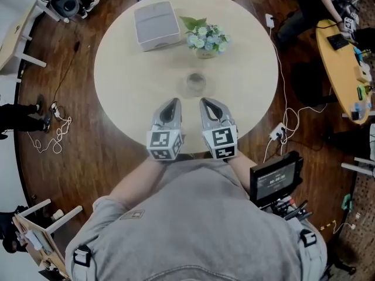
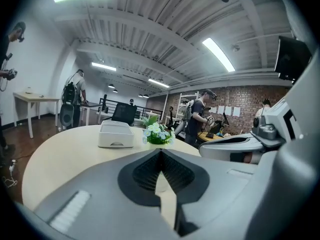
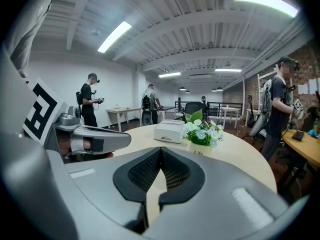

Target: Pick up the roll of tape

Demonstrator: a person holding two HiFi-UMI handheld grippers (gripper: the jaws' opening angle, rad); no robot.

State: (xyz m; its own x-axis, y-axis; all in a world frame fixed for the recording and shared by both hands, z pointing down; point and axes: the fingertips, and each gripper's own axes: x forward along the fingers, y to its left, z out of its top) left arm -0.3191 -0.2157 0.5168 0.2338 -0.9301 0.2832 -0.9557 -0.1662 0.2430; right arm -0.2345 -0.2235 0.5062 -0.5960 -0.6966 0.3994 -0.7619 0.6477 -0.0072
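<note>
The roll of tape (image 1: 195,84) is a clear ring lying flat on the round beige table (image 1: 129,92), just in front of the flower pot. Both grippers rest side by side at the near table edge and point toward the roll, a short way from it. My left gripper (image 1: 174,102) has its jaws together with nothing between them, as the left gripper view also shows (image 2: 160,151). My right gripper (image 1: 205,101) is likewise shut and empty (image 3: 161,150). In both gripper views the jaws' own bodies hide the roll.
A white rectangular box (image 1: 156,25) sits at the far left of the table, with a small pot of blue and white flowers (image 1: 205,40) beside it. Cables and a power strip (image 1: 276,134) lie on the floor at the right. People stand around the room.
</note>
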